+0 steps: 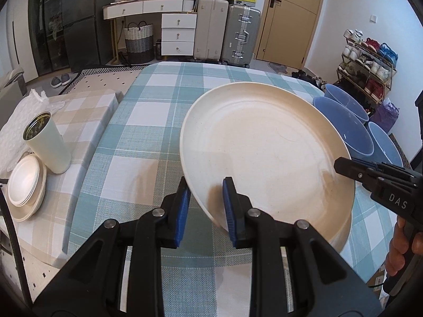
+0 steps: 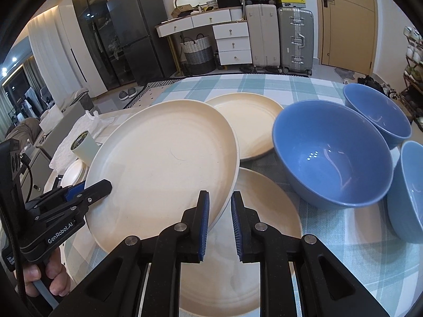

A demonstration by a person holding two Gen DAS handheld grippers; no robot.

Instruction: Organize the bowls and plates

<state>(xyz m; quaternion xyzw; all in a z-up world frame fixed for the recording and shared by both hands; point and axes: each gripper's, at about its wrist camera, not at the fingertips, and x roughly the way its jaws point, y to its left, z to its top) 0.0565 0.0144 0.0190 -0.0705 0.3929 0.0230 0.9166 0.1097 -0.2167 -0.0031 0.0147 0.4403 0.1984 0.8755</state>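
Left wrist view, far left of frame: a stack of cream dishes (image 1: 25,187) sits on a beige-checked side surface (image 1: 87,105), with a pale cylindrical canister (image 1: 46,142) just beside it. Centre: the teal-checked surface (image 1: 148,121) carries the work. The left gripper (image 1: 205,208) has its jaws closed on the near rim of a large cream plate (image 1: 264,153), which is held tilted above the cloth. Right edge: the right gripper (image 1: 343,166) meets the same plate's opposite rim, with a hand (image 1: 404,248) on its handle. Blue bowls (image 1: 341,121) stand behind the plate, at the right.

Right wrist view, lower left: the left gripper (image 2: 92,189) grips the plate (image 2: 164,163) at its left rim. Centre bottom: the right gripper (image 2: 219,219) has its jaws nearly together, pinching the plate's right rim against the left pad. Beneath and behind lie two further cream plates, one near (image 2: 267,211) and one far (image 2: 251,121). Right of frame: three blue bowls, the largest (image 2: 330,158) touching its neighbours.
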